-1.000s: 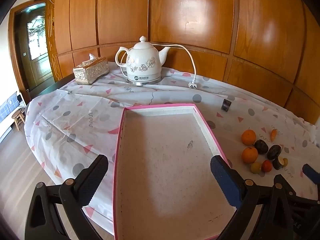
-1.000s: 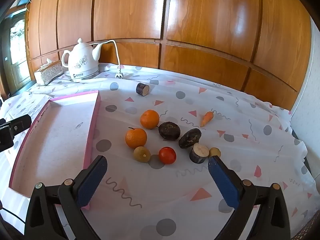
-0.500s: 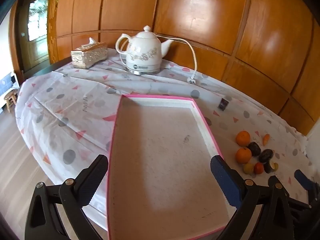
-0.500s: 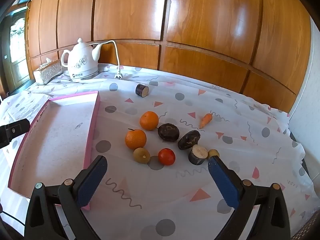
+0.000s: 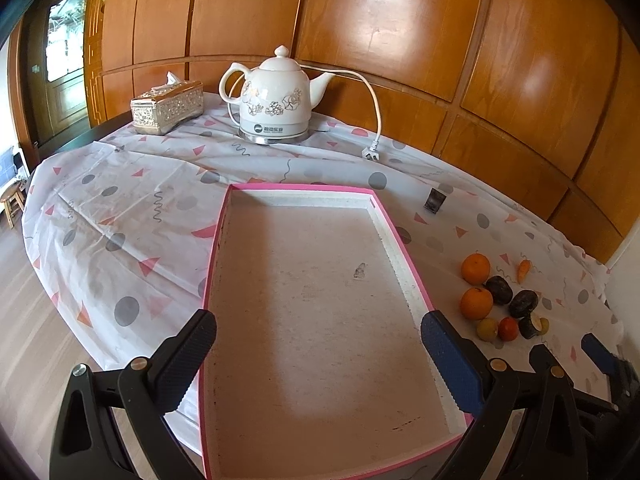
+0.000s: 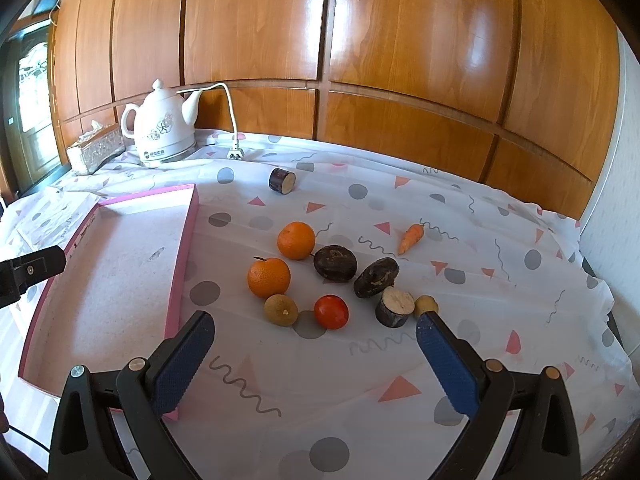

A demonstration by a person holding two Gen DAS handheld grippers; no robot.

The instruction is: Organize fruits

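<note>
The right gripper hangs with its jaws spread wide and nothing between them, low over the cloth-covered worktop. The left gripper is likewise spread and empty, poised above the near end of the pink-rimmed tray, which holds nothing yet.

Nearest the right gripper lie the small pieces: a yellow-green round fruit, a red tomato-like fruit, a cut dark stub with a pale face, and a little yellowish ball touching it. These look light and smooth, likely to roll or squirt out of a pinch; a centred grip across the widest part, pads level, should hold them. The red one seems soft-skinned, so gentle closure is wise.

Just behind sit two oranges, firm and dimpled, probably the easiest to grip across the middle. Beside them are two dark wrinkled fruits, apparently tougher in the rind; the elongated one is better taken across its short axis.

Farther off lies a small carrot, tapered, best pinched at the thick end. Beyond, apart from the group, is another cut stub, then the white kettle and tissue box by the wooden wall.
</note>
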